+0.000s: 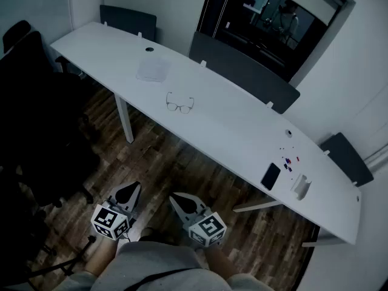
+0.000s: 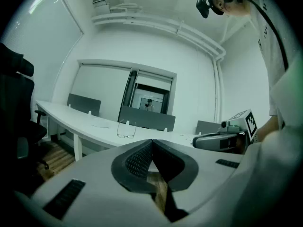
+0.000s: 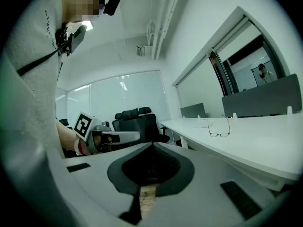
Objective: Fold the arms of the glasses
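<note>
Low over the wooden floor (image 1: 182, 162), close to the person's body, the left tongs (image 1: 128, 194) and right tongs (image 1: 180, 201) are both clenched on nothing, while well ahead of them the glasses (image 1: 180, 105) lie, arms open, on the white desk (image 1: 236, 132).

Long white table (image 1: 230, 126) with grey divider panels (image 1: 242, 71) over wood-plank floor (image 1: 182, 168), black office chair (image 1: 30, 102), dark window (image 1: 273, 17), white walls (image 1: 176, 5)

Grey left claw (image 1: 136, 187), right claw (image 1: 174, 197); black pads (image 2: 137, 162); marker cubes (image 1: 111, 221); pale shirt (image 1: 157, 265).
</note>
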Tool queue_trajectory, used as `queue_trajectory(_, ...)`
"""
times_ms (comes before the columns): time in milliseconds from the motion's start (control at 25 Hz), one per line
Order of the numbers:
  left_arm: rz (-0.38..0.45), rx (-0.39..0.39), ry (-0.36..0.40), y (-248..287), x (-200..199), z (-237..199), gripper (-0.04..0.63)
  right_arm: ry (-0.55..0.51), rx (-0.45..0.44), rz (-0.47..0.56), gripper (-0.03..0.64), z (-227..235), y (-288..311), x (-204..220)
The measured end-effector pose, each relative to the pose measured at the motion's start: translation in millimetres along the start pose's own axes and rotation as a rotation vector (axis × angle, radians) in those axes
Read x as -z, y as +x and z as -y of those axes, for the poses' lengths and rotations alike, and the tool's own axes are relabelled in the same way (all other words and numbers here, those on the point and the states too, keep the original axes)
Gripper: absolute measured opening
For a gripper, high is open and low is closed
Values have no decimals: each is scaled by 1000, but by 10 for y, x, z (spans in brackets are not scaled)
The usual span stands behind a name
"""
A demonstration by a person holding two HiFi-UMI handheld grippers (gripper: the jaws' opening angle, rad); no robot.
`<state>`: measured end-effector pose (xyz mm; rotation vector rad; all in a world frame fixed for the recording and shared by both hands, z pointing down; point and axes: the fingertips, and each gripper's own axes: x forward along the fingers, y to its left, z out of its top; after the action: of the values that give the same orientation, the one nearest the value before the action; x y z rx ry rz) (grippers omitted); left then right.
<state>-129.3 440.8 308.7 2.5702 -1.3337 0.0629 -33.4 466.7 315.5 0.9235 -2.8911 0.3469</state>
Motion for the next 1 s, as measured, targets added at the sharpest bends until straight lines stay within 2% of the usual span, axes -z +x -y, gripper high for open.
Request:
queue_trajectory(360, 19, 1, 34, 150, 72, 252, 15, -2, 12, 18, 18, 174, -262, 65)
queue_trajectory(640, 7, -12, 17, 266, 206, 377, 15, 62, 30, 39, 18, 372, -360, 157)
queue_trajectory(1000, 31, 47, 15, 1021, 87, 36, 15, 59, 86, 52, 20, 1023, -26, 45)
